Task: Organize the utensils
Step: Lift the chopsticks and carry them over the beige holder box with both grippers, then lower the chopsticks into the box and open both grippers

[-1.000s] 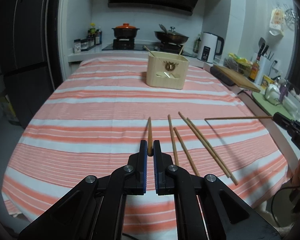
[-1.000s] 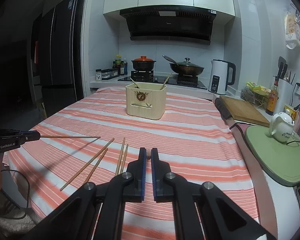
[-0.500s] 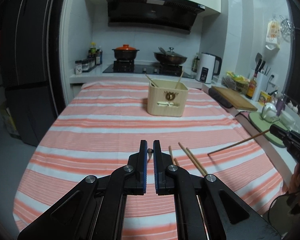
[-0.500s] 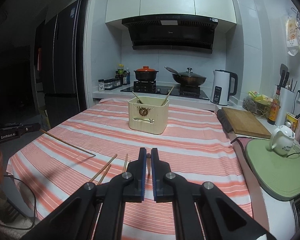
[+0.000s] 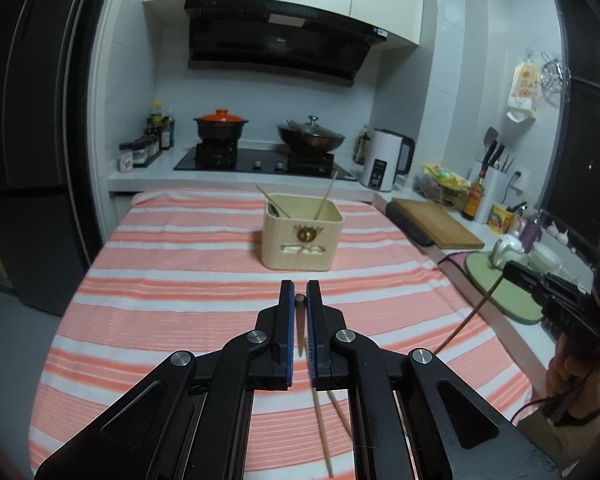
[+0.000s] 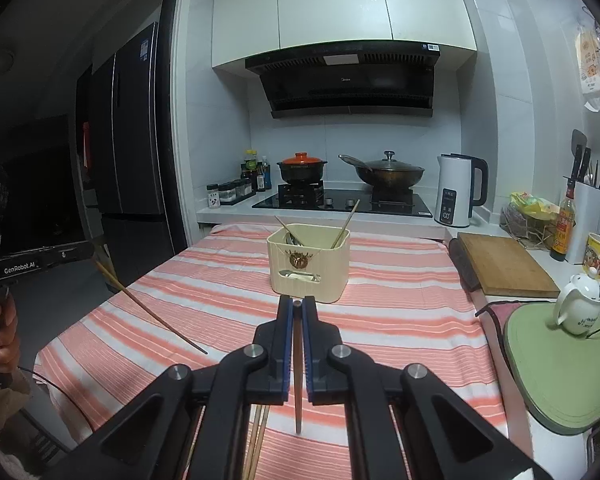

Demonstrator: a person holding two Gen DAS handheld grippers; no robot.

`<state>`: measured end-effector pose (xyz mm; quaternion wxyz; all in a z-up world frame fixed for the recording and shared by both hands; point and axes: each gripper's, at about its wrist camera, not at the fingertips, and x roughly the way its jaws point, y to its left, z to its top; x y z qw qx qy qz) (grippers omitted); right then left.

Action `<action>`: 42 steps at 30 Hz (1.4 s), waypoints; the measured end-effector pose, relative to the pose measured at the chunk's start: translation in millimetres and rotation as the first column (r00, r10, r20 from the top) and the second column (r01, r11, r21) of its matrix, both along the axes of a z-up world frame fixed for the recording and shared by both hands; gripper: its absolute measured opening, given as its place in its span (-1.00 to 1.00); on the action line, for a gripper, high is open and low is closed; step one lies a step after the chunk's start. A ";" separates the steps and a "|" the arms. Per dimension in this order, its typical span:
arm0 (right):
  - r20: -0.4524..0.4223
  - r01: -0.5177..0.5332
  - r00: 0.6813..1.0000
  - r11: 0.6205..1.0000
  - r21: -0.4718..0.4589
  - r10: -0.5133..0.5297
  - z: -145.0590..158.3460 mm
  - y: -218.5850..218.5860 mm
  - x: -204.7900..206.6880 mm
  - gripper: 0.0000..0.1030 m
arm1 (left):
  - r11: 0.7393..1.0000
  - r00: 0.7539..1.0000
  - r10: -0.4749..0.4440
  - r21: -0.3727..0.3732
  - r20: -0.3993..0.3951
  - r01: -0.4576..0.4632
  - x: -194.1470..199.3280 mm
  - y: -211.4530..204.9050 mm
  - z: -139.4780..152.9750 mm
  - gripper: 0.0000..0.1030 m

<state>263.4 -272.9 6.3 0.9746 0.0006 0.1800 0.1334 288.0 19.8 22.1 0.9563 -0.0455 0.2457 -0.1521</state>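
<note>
A cream utensil box (image 5: 301,236) (image 6: 307,264) stands mid-table on the striped cloth (image 5: 172,280) with two chopsticks and a spoon leaning inside. My left gripper (image 5: 300,295) is shut on the thick end of a wooden chopstick (image 5: 300,332), which hangs tip-down above the cloth. The right wrist view shows that left gripper (image 6: 90,250) from the side. My right gripper (image 6: 298,303) is shut on another chopstick (image 6: 298,380), also tip-down; in the left wrist view it appears at the right (image 5: 507,270). Loose chopsticks (image 5: 321,432) (image 6: 260,440) lie on the cloth below.
Right of the table are a wooden cutting board (image 6: 503,264), a green mat (image 6: 559,372) with a white teapot (image 6: 579,304), and a kettle (image 6: 457,190). A stove with two pots (image 5: 260,136) lies behind the box. A dark fridge (image 6: 128,140) stands at the left.
Both grippers have risen above the table, each lifting its chopstick off the cloth. The held chopsticks now slant tip-down. The loose chopsticks have slid low in both views.
</note>
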 end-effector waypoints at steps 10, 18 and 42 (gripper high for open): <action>0.020 -0.056 0.998 0.998 0.009 0.056 40.8 6.7 33.5 -0.91 | 0.996 0.996 -0.071 0.041 -0.058 0.073 41.7 -8.7 25.2 -0.93; 0.055 -0.079 0.995 0.997 -0.010 0.079 79.0 14.5 77.8 -0.91 | 0.996 0.995 -0.082 0.034 -0.056 0.084 81.5 -8.7 53.9 -0.94; 0.004 0.015 1.000 1.000 -0.007 -0.015 82.0 40.0 317.9 -0.91 | 1.000 0.992 0.003 0.012 -0.127 -0.001 308.6 -47.8 60.4 -0.94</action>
